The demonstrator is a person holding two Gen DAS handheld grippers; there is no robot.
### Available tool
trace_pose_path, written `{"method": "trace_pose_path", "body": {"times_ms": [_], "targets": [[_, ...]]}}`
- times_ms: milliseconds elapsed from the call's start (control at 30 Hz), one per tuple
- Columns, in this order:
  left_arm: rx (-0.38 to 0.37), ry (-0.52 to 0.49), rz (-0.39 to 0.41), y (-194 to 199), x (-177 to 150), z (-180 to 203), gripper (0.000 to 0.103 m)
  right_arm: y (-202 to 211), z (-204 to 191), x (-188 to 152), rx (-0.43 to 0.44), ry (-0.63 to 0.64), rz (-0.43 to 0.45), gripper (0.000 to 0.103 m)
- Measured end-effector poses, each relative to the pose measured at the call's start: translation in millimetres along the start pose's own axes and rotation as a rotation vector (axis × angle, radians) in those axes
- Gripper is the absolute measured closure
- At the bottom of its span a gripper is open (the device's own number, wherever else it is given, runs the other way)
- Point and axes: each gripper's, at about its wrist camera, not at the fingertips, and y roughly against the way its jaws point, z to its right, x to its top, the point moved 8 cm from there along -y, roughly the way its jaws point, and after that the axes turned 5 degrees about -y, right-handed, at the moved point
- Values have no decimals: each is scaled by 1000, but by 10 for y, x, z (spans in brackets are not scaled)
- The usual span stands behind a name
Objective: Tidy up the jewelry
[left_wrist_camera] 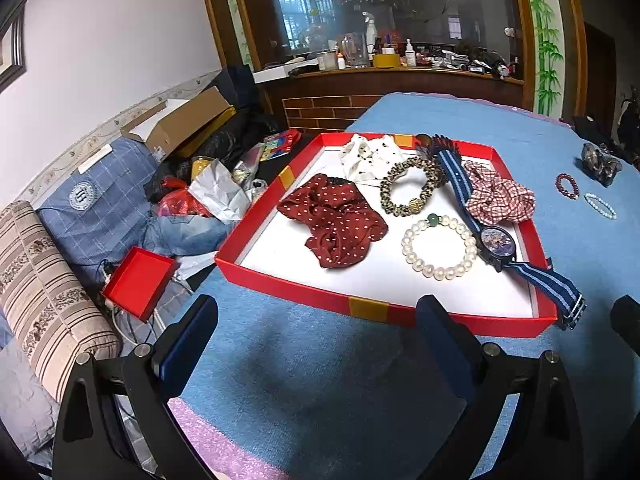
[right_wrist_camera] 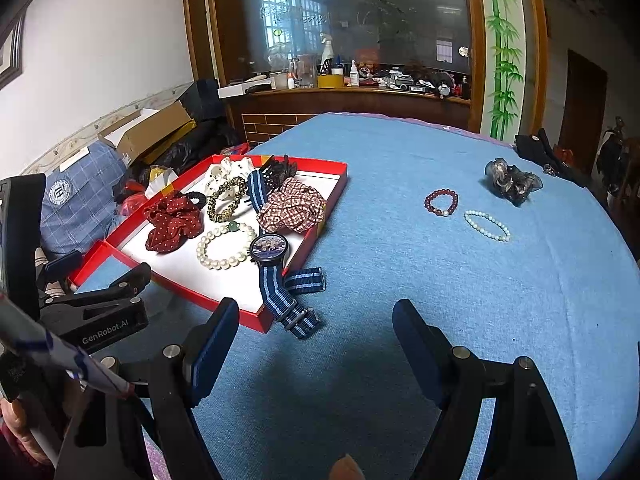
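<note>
The red tray (left_wrist_camera: pixel 256 236) sits on the blue-covered table (right_wrist_camera: pixel 400 280) near its left edge and serves as the collecting place. Inside it lie a red polka-dot scrunchie (left_wrist_camera: pixel 334 220), a white dotted scrunchie (left_wrist_camera: pixel 370 158), a leopard-print hair tie (left_wrist_camera: pixel 412 186), a plaid scrunchie (left_wrist_camera: pixel 500 196), a pearl bracelet (left_wrist_camera: pixel 440 248) with one green bead, and a wristwatch (left_wrist_camera: pixel 496 246) whose striped strap hangs over the tray's near rim onto the cloth.

Three pieces remain outside, well apart from the tray on the right: a dark red bead bracelet (right_wrist_camera: pixel 441 202), a pale bead bracelet (right_wrist_camera: pixel 487 225) and a dark sheer scrunchie (right_wrist_camera: pixel 512 180). By judgement these are left to gather.

The left gripper (left_wrist_camera: pixel 316 336) hovers before the tray's near rim, jaws wide apart and empty. The right gripper (right_wrist_camera: pixel 316 344) hovers over bare cloth, likewise wide and holding nothing.

A dark item behind the leopard tie is partly covered and cannot be identified. The black object at the table's far right edge is too small to name.
</note>
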Motion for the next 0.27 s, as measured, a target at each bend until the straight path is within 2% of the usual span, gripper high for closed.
{"method": "trace_pose_path", "body": {"times_ms": [100,167,267], "targets": [[50,-10,2,18,6,-30,4,8,18,6,-1,-9,1,20],[118,-41,27,75,25,-45,4,15,47,10,0,-22,1,20],[122,-83,63,177,79,32,4,29,118,22,-7,-41,3,20]]}}
